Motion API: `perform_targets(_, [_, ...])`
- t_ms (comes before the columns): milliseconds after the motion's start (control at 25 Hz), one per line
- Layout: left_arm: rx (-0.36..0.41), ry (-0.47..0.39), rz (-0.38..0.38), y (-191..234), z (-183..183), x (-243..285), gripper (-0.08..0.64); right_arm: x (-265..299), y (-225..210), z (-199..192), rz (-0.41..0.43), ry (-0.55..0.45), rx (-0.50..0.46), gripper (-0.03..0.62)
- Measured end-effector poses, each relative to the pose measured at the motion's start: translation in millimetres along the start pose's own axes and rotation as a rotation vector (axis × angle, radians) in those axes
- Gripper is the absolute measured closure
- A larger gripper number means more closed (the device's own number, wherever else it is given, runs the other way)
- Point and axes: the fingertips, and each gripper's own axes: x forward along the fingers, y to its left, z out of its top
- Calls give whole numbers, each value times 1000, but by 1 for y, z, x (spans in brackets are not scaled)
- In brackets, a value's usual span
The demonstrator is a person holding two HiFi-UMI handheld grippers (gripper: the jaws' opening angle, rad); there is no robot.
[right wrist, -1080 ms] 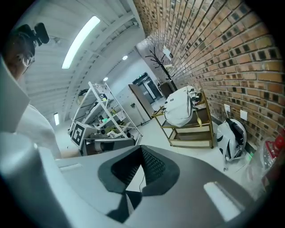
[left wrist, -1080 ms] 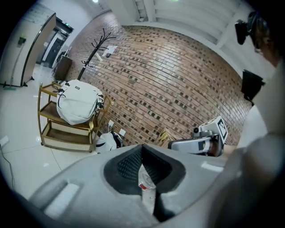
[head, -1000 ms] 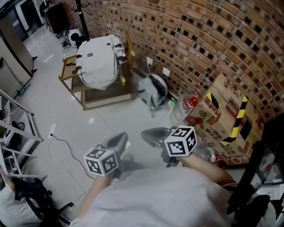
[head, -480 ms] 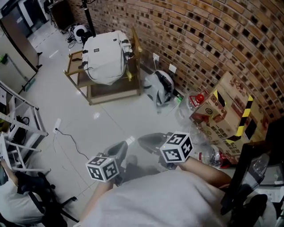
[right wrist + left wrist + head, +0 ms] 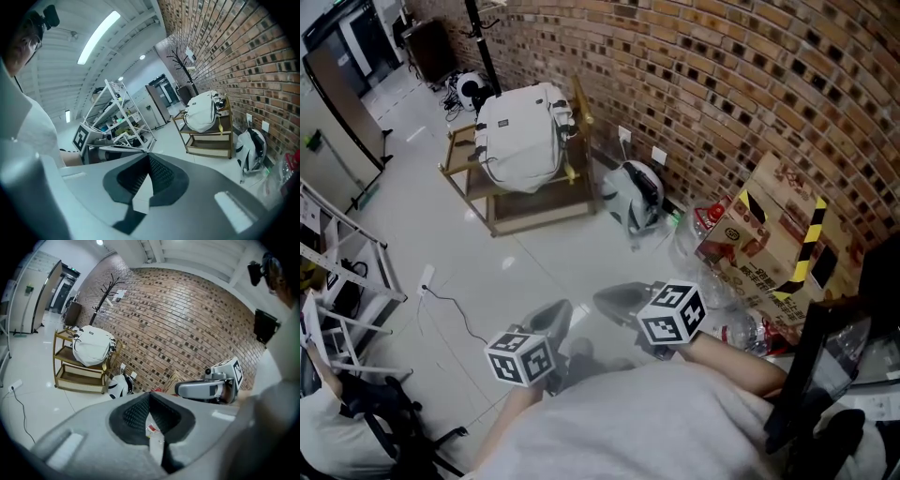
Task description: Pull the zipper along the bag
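The white backpack [image 5: 520, 136] sits on top of a wooden shelf cart [image 5: 534, 211] against the brick wall [image 5: 750, 84], well apart from both grippers. Its zipper is too small to make out in any view. The left gripper [image 5: 559, 307] and the right gripper [image 5: 602, 296] hover over the pale floor [image 5: 487, 253], each with its jaws pressed together and nothing between them. The hands are hidden behind the marker cubes and the person's shirt [image 5: 656, 422]. A second bag [image 5: 633, 192] lies on the floor by the wall, near a cardboard box [image 5: 769, 244] partly behind crumpled clear plastic.
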Motion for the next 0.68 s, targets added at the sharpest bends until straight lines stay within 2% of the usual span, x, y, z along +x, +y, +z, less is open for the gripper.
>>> perform_targets(680, [29,-10,3,-31,3,7,558,-33,5,3,-4,-29,-46,591])
